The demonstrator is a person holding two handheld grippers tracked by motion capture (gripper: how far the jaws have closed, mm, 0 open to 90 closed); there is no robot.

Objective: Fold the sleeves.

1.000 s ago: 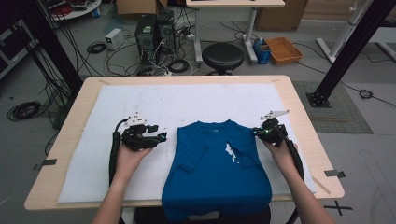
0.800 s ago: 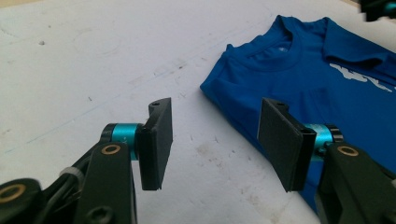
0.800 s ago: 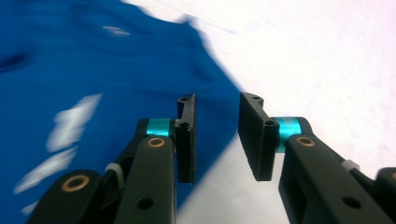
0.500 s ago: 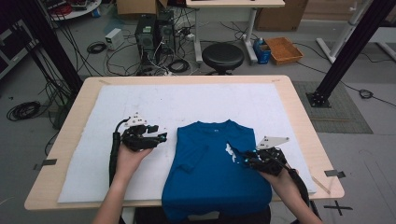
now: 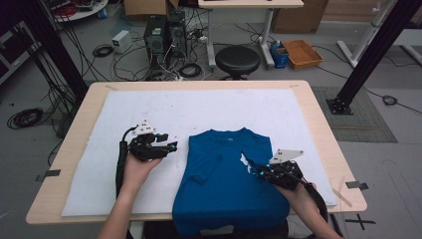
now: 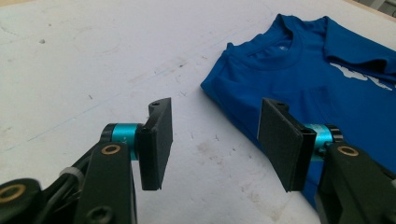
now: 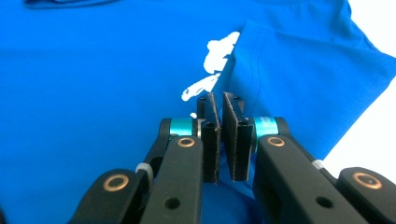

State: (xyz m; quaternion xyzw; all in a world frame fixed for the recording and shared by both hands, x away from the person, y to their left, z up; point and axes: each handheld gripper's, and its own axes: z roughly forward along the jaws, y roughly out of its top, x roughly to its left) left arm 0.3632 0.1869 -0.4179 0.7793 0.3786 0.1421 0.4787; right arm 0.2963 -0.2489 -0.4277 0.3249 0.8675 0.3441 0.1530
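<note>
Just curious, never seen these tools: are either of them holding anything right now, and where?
The left gripper holds nothing; its jaws gape over the white mat. The right gripper has its jaws almost shut over the blue T-shirt, nothing visibly pinched.

At the lower left of the high view the person's left hand (image 5: 134, 167) holds the black two-jaw left gripper (image 5: 171, 146) with its flat jaws spread wide apart, while at the lower right the right hand (image 5: 298, 191) holds the matching right gripper (image 5: 255, 172), its jaws nearly closed with a thin gap.
</note>
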